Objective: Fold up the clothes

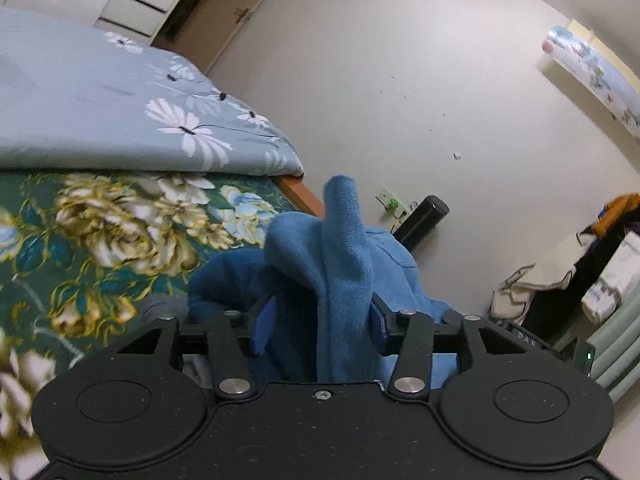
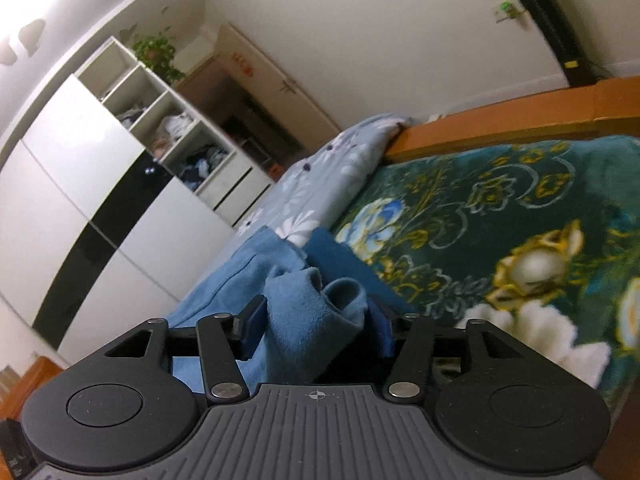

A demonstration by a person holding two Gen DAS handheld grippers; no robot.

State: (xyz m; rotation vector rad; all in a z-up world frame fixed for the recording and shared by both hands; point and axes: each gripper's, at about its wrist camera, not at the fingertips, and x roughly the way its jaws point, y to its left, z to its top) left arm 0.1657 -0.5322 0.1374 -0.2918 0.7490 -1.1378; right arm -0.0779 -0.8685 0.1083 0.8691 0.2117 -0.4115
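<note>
A blue fleece garment (image 1: 316, 264) hangs bunched in front of the left wrist camera. My left gripper (image 1: 320, 324) is shut on a thick fold of it that sticks up between the blue pads. In the right wrist view the same blue garment (image 2: 304, 312) trails down toward the bed, and my right gripper (image 2: 316, 328) is shut on a rolled edge of it. Both grippers hold the cloth lifted above the dark green floral blanket (image 2: 500, 232). The rest of the garment below the grippers is hidden.
The bed carries a green floral blanket (image 1: 80, 240) and a folded grey-blue butterfly quilt (image 1: 120, 108). An orange wooden bed frame (image 2: 500, 116) borders it. A white wardrobe with open shelves (image 2: 120, 168) stands beyond. A black tower device (image 1: 424, 220) and bags (image 1: 520, 292) stand by the wall.
</note>
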